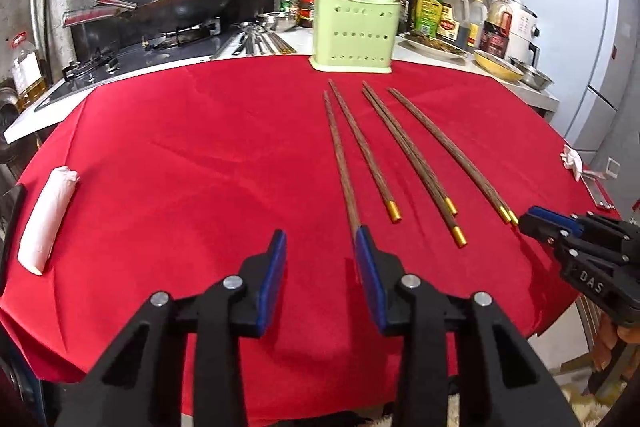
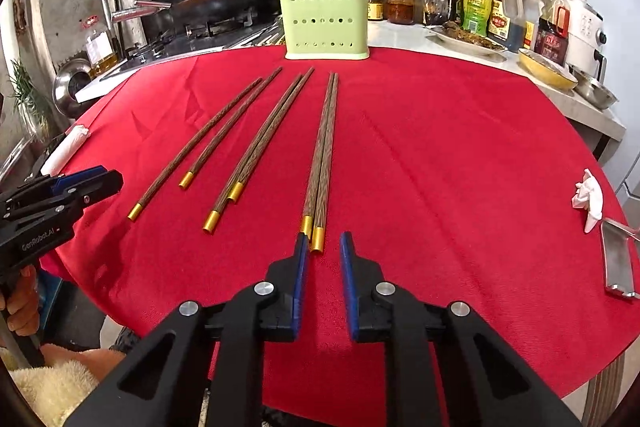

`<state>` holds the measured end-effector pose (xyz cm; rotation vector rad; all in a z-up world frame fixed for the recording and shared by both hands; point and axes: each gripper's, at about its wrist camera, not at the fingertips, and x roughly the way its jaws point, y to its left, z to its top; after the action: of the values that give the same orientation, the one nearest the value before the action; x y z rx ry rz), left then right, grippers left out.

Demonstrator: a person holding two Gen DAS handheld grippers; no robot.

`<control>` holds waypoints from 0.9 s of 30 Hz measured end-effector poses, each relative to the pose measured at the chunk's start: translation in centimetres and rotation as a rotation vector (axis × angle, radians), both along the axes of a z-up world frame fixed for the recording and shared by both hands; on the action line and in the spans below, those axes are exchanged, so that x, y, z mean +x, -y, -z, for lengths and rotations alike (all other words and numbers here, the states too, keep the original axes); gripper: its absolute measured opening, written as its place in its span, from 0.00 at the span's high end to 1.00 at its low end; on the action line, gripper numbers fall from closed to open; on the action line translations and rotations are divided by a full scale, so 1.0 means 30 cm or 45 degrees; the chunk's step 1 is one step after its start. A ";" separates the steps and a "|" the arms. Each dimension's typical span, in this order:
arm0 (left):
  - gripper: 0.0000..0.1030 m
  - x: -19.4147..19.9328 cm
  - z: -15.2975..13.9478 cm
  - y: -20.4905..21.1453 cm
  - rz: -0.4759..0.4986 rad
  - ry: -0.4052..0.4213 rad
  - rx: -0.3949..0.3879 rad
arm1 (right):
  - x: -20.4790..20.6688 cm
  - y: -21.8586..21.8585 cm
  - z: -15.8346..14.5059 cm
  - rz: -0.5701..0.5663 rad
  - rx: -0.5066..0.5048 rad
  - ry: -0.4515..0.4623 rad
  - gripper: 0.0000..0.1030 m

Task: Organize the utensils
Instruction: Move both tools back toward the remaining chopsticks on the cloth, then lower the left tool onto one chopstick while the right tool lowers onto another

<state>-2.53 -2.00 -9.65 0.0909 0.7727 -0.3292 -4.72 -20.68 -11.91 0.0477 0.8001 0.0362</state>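
Several dark wooden chopsticks with gold caps lie in three pairs on the red cloth (image 1: 180,155). A green perforated holder (image 1: 355,35) stands at the cloth's far edge with several chopsticks in it; it also shows in the right wrist view (image 2: 325,23). My left gripper (image 1: 320,247) is open, its right finger over the near end of the leftmost chopstick (image 1: 340,163). My right gripper (image 2: 325,247) is open, with the gold ends of the rightmost pair (image 2: 322,163) just at its fingertips. The middle pair (image 2: 260,147) and left pair (image 2: 208,143) lie apart from both grippers.
A rolled white cloth (image 1: 46,219) lies at the cloth's left edge. A crumpled white tissue (image 2: 590,199) and a metal tray (image 2: 618,263) sit at the right edge. A stove with wok (image 1: 176,7), bottles (image 2: 476,5) and bowls (image 2: 548,67) line the counter behind.
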 end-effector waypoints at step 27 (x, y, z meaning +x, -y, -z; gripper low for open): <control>0.93 0.047 0.062 0.026 -0.012 -0.010 0.105 | 0.043 0.009 0.015 0.033 -0.061 0.029 0.93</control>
<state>-1.10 -2.79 -11.51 0.1634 0.7945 -0.2892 -3.42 -20.93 -12.35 0.0124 0.7771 -0.0068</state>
